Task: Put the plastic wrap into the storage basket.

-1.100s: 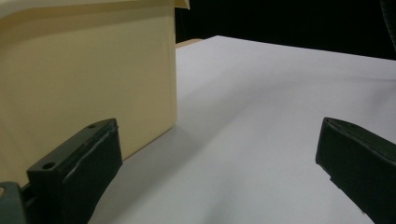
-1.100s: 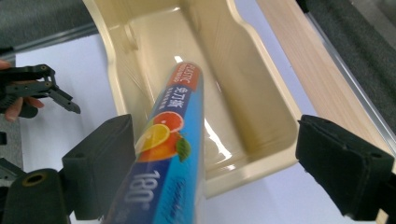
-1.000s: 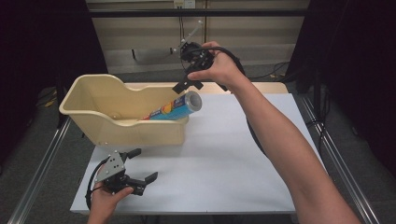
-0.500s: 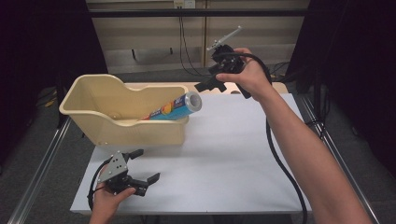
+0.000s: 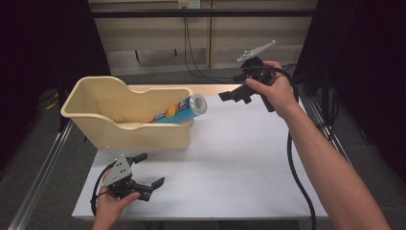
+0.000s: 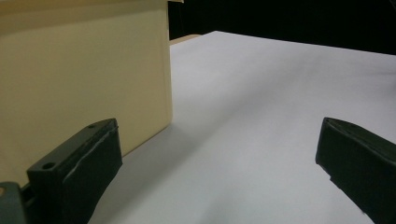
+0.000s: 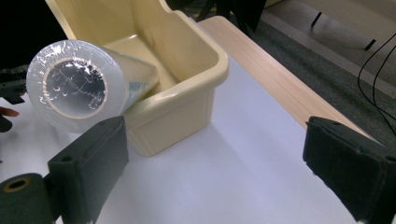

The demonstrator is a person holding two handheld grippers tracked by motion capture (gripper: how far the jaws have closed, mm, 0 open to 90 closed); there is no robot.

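You have one cream tub (image 5: 119,122) on the worktop (image 5: 239,158), and one wrapped roll (image 5: 179,110) leaning in it, its end past the rim. You hold two claws: the left claw (image 5: 146,170) low at the near edge, the right claw (image 5: 234,93) raised beyond the tub. One cable trails from each.

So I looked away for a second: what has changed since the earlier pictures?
The right tool let go of the blue roll and drew back, up and to the right, jaws now open and empty. The roll stayed leaning in the cream tub, its end jutting over the rim. The left tool kept resting open at the table's near edge.
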